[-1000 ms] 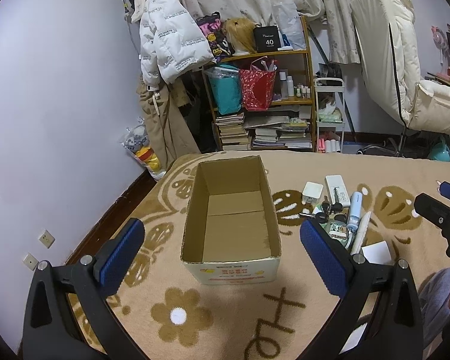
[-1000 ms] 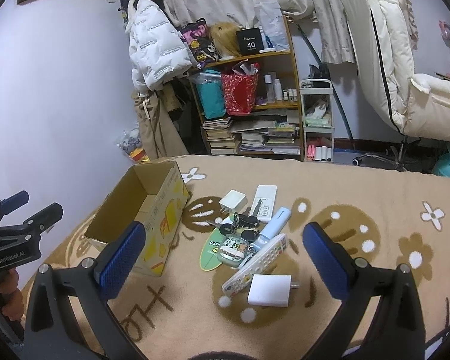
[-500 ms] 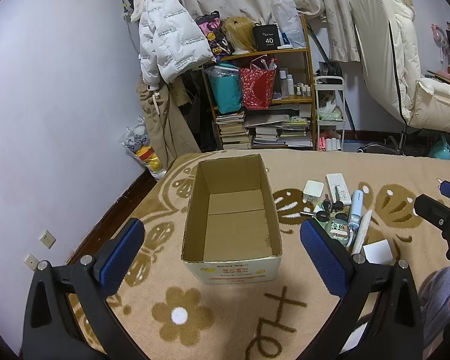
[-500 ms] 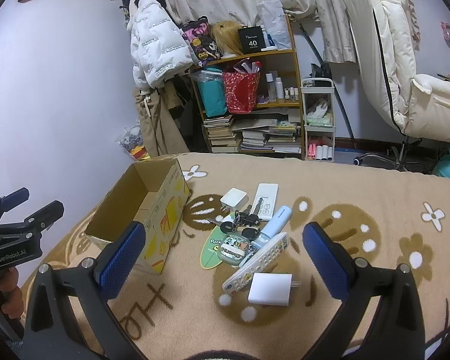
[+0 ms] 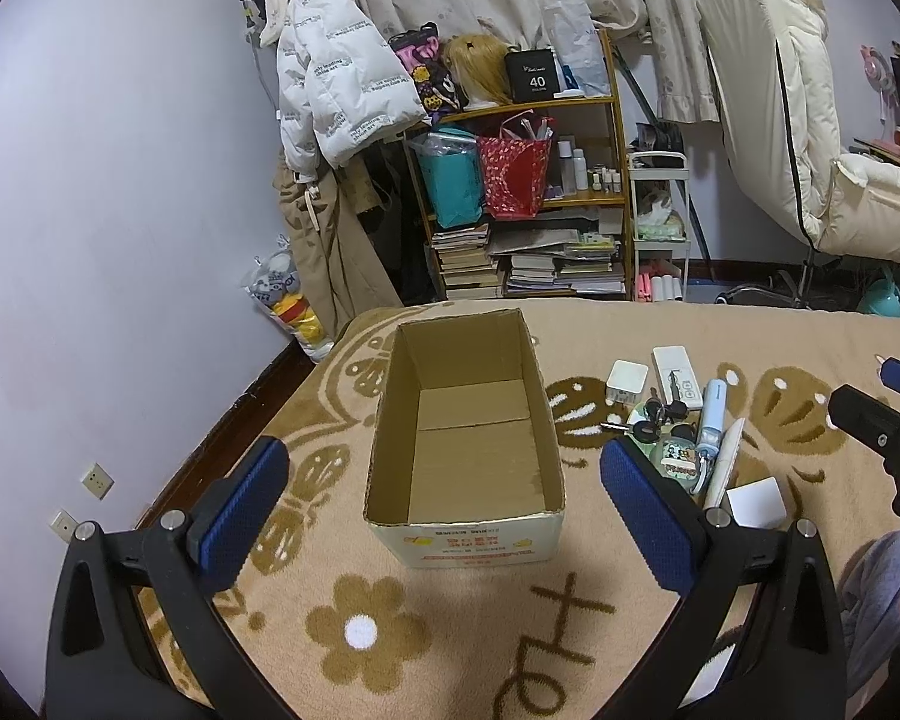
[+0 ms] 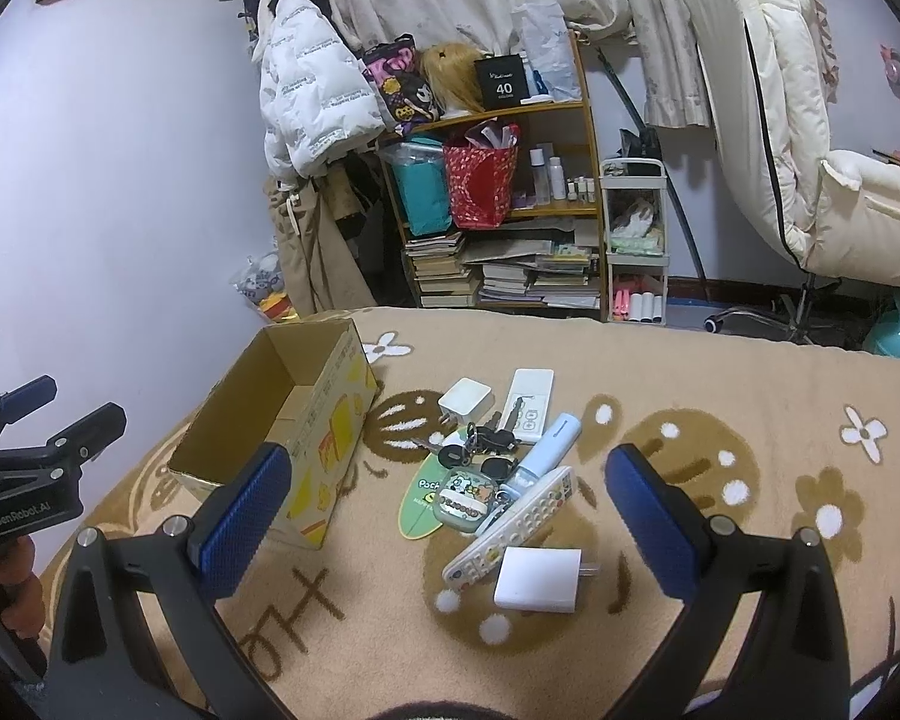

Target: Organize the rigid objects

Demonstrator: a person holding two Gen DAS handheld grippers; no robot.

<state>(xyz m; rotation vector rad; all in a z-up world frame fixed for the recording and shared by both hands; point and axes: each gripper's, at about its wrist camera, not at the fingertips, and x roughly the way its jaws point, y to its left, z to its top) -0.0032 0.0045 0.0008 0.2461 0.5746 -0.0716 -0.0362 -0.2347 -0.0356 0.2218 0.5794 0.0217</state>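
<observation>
Over the brown flowered blanket [image 6: 720, 396], both grippers stay wide open, unmoved; open-topped cardboard box [image 5: 468, 420] empty, white charger cube [image 6: 537, 579] unobstructed.

Counts on the blanket [image 6: 720, 384]: 1 open cardboard box [image 6: 294, 420], nothing visible inside; 2 white plug adapters, far one [image 6: 463, 399] beside the box's right, near one [image 6: 537, 581] at the pile's near edge; 1 white flat power bank [image 6: 531, 397] at the far side; 1 pale blue tube-shaped device [image 6: 549, 444]; 1 white remote [image 6: 510, 525] with rows of buttons; 1 bunch of keys with black fobs [image 6: 480, 447], individual key count was unreadable; 1 small green cartoon case [image 6: 459, 501]; 1 green leaf-shaped card [image 6: 417, 507] under it; total 8 loose item groups right of the box; 2 grippers were in view, left gripper [image 5: 444, 513], right gripper [image 6: 447, 516], each with 2 blue-padded fingers spread wide.
</observation>
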